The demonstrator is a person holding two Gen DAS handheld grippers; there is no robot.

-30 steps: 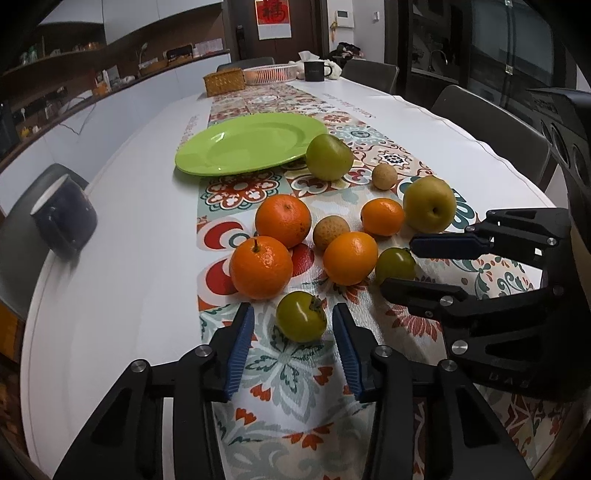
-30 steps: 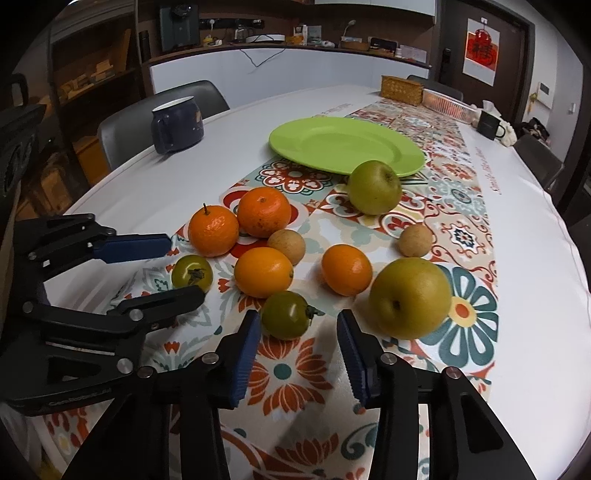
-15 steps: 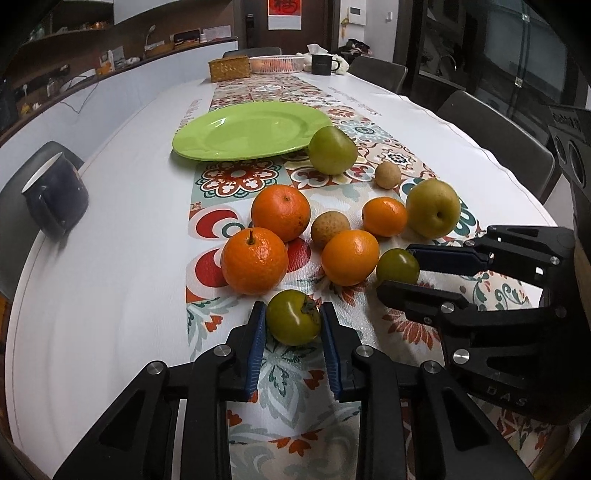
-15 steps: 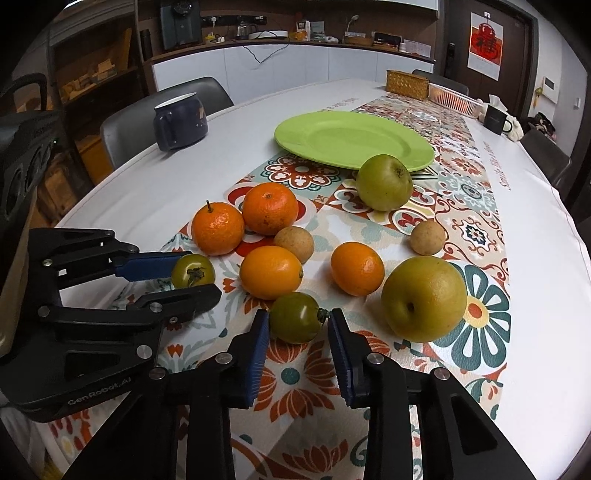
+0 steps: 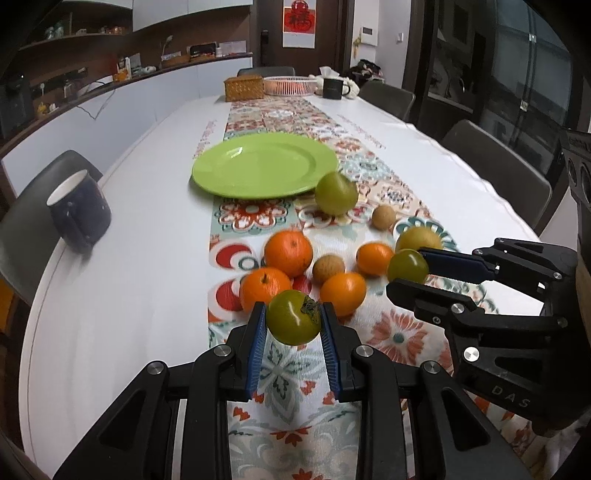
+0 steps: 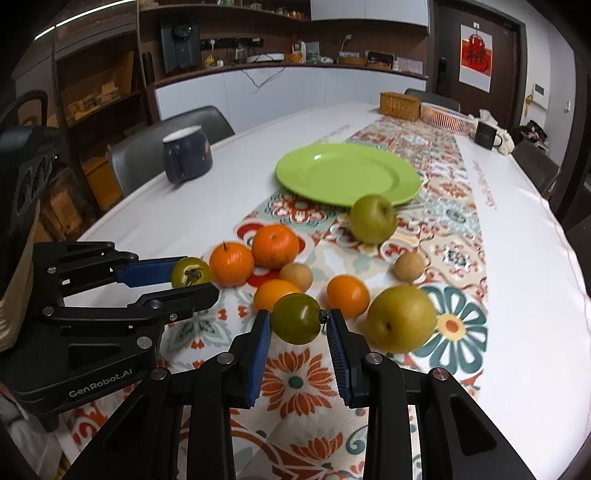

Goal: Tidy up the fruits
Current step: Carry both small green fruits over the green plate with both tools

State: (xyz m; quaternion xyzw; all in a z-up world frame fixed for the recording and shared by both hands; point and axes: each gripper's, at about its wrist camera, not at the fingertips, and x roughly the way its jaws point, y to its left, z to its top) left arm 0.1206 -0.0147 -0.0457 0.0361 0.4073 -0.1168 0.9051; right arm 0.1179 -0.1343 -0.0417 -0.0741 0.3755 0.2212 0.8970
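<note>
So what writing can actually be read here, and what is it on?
"GenRobot.AI": side of the left gripper, right wrist view.
"DAS": side of the right gripper, left wrist view.
Red poster on the far wall: a character, too blurred to read.
Red lettering along the tablecloth's edge: too small to read.

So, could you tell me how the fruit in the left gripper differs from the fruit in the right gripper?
The left gripper's fruit is lighter yellow-green, while the right gripper's fruit is darker olive green. The left fruit's dried calyx faces up and right; the right fruit's stem points sideways at a pad. Both are small, round, and clamped between blue pads.
</note>
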